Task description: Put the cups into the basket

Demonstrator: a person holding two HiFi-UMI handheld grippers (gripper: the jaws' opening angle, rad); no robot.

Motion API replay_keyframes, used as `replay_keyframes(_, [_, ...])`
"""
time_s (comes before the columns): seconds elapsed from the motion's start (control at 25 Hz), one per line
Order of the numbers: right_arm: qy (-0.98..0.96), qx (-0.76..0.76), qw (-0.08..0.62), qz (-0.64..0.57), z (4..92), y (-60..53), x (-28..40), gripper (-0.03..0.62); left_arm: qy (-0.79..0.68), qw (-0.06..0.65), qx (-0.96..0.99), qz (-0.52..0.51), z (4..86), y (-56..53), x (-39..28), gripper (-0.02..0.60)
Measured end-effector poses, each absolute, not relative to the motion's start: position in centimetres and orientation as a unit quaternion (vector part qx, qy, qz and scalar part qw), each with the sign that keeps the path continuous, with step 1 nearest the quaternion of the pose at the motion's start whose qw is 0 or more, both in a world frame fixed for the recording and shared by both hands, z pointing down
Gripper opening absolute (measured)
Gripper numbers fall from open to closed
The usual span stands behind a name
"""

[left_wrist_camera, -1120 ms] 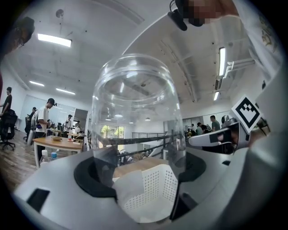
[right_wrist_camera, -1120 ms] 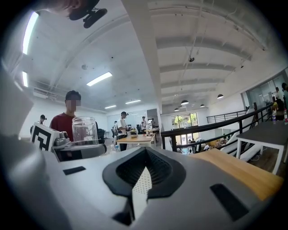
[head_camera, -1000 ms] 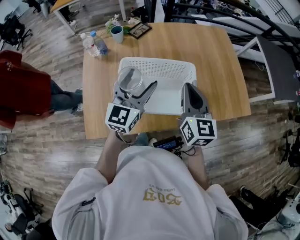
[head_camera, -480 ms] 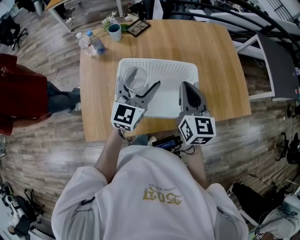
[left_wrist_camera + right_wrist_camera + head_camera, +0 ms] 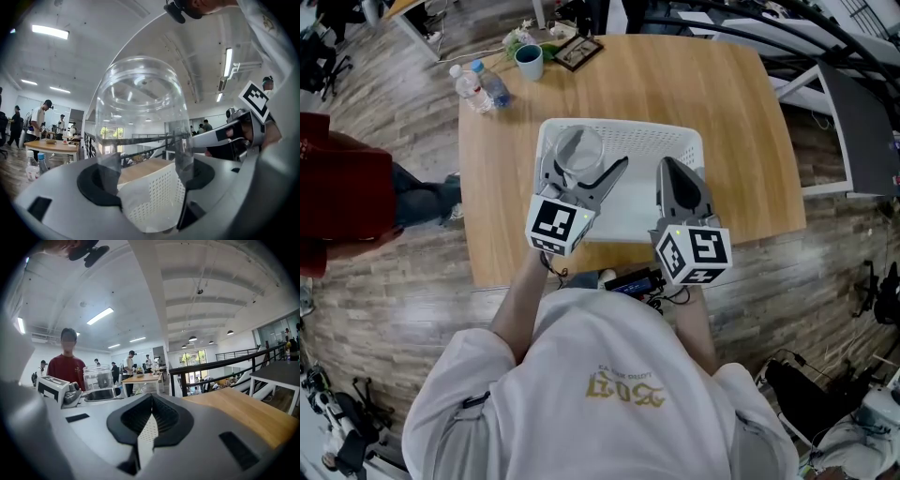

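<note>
A clear plastic cup [image 5: 579, 150] hangs upright over the left part of the white perforated basket [image 5: 623, 128], with my left gripper [image 5: 583, 167] shut on its sides. In the left gripper view the cup [image 5: 140, 117] fills the gap between the jaws, which press on its walls, and the basket [image 5: 154, 199] lies below. My right gripper [image 5: 673, 171] is shut and empty, above the basket's front right. In the right gripper view its own jaws [image 5: 149, 420] meet on a thin slit, and the held cup [image 5: 97, 380] shows at the left.
The basket sits mid-way on a wooden table [image 5: 727, 103]. At the table's far left corner stand two water bottles [image 5: 478, 84], a teal mug [image 5: 528, 62] and a picture frame [image 5: 577, 54]. A person in red [image 5: 337, 187] sits left of the table.
My left gripper has carried the cup to the right and forward, from the basket's left rim to over its inside. The right gripper has barely moved.
</note>
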State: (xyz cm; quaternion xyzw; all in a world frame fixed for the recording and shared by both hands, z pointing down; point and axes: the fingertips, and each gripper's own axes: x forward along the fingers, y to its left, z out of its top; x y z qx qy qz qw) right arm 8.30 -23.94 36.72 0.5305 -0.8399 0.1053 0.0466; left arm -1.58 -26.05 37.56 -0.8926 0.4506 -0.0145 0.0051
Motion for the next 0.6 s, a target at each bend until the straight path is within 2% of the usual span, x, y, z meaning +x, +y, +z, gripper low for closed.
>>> replay_keyframes(0.6, [-0.834, 0.531, 0.058, 0.136, 38.9, -25.8, 8.2, 0.011, 0.435, -0.016, -0.898, -0.070, 41.9, -27.6, -0.9, 0.353])
